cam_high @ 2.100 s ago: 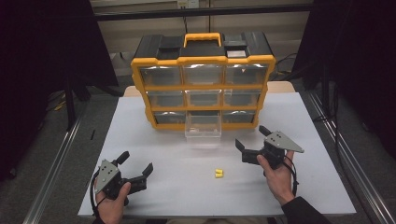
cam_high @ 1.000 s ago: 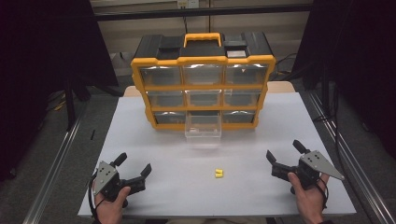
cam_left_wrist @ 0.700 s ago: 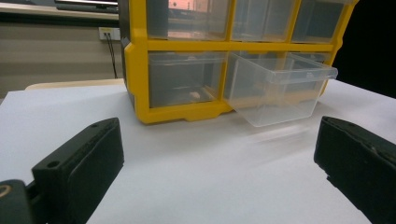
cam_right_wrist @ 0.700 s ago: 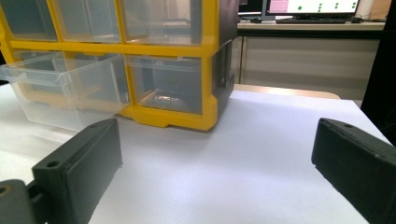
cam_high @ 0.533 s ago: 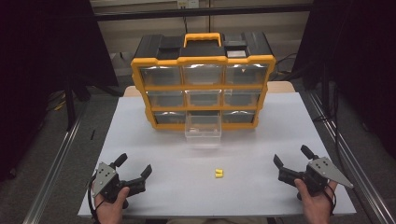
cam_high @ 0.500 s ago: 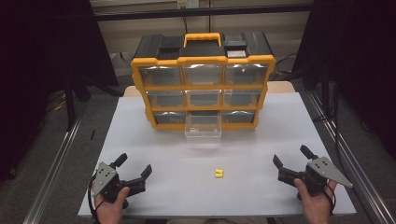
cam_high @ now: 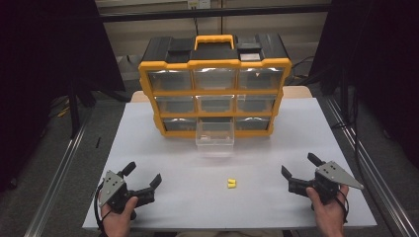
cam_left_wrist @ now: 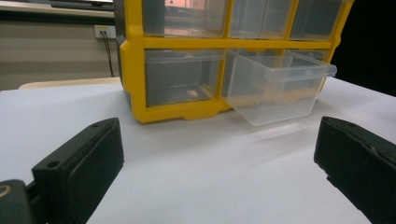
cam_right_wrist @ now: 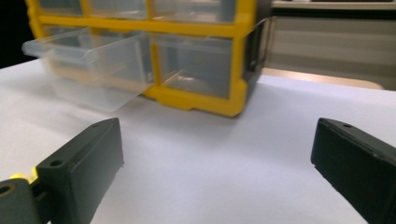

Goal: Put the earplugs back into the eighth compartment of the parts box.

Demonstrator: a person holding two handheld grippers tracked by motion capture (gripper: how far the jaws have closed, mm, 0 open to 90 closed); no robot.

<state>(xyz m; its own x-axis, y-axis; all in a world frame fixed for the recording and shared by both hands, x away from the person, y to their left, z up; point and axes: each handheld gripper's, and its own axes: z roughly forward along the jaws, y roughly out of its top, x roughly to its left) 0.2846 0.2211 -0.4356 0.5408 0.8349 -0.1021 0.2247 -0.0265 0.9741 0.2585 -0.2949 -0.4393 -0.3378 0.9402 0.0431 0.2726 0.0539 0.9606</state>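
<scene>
A yellow and black drawer cabinet (cam_high: 215, 84) stands at the back of the white table (cam_high: 296, 128). Its bottom middle clear drawer (cam_high: 214, 134) is pulled out; the same drawer (cam_left_wrist: 275, 86) (cam_right_wrist: 93, 65) appears in both gripper views. A small yellow piece (cam_high: 231, 183) lies on the table in front of the drawer, between the hands. My left gripper (cam_high: 143, 177) rests at the front left, open and holding nothing. At the front right, my right gripper (cam_high: 300, 166) is likewise open with bare table between its jaws.
Metal rails (cam_high: 59, 168) run along both sides of the table. A black stand (cam_high: 74, 103) is at the left of the table. Bare white surface lies between the grippers and the cabinet.
The right gripper has drawn back from near the open drawer to the front right of the table. The left gripper and the yellow piece have stayed where they were.
</scene>
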